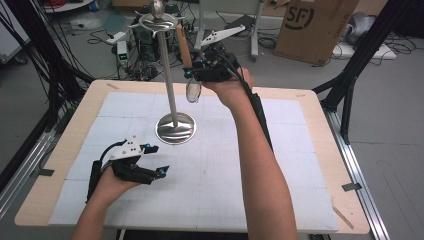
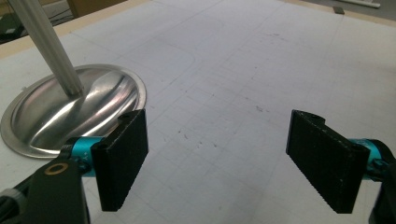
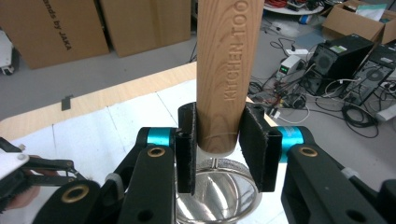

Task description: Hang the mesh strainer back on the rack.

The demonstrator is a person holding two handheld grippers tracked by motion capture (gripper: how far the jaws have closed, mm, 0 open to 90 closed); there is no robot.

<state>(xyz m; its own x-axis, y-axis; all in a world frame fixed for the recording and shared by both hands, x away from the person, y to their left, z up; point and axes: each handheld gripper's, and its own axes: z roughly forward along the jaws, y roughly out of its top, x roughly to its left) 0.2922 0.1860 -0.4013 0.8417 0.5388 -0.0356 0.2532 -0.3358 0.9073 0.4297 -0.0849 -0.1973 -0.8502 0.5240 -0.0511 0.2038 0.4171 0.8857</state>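
Note:
A small metal strainer [image 1: 193,91] with a wooden handle [image 1: 184,47] hangs bowl-down in my right gripper [image 1: 190,72], raised beside the pole [image 1: 167,75] of a steel rack, just under its hooked top [image 1: 157,22]. In the right gripper view my right gripper [image 3: 219,147] is shut on the handle [image 3: 226,70], its pads pressing the lower end above the mesh bowl [image 3: 219,191]. My left gripper [image 1: 157,160] rests low on the white mat, open and holding nothing, near the rack's domed base [image 1: 175,128]. The left gripper view shows my left gripper [image 2: 217,161] with its pads wide apart and the base [image 2: 46,116] at left.
The white gridded mat [image 1: 210,170] covers a wooden table [image 1: 320,165]. Black frame struts [image 1: 350,80] stand at both sides. Behind the table, the floor holds cardboard boxes [image 1: 312,27], computer cases [image 3: 345,58] and loose cables.

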